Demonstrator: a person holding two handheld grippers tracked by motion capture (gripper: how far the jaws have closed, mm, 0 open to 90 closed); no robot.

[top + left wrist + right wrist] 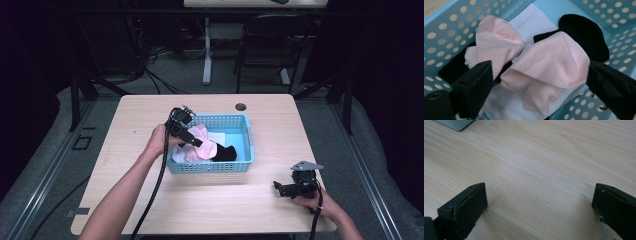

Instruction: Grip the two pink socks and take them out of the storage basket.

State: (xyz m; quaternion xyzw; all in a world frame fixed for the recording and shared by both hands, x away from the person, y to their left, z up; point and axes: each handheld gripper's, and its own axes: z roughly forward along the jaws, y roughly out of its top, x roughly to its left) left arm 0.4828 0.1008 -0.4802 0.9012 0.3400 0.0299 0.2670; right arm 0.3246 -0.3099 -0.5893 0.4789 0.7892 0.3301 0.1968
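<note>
A light blue perforated basket (pixel 250 142) stands mid-table and holds pink, white and black socks. My left gripper (pixel 196 142) reaches down into its left half. In the left gripper view my left gripper (pixel 540 75) stands open, its jaws on either side of a crumpled pink sock (pixel 554 57); the right jaw is at the sock's edge. A second pink sock (pixel 496 40), a white ribbed sock (pixel 534 22) and a black sock (pixel 584 32) lie around it. My right gripper (pixel 282 189) rests on the table at the front right, open (pixel 540 200) over bare wood.
The wooden table (pixel 150 115) has a round cable hole (pixel 241 106) behind the basket. A corner of the basket (pixel 454 123) shows at the top left of the right gripper view. Table legs and a black chair (pixel 272 45) stand beyond the far edge.
</note>
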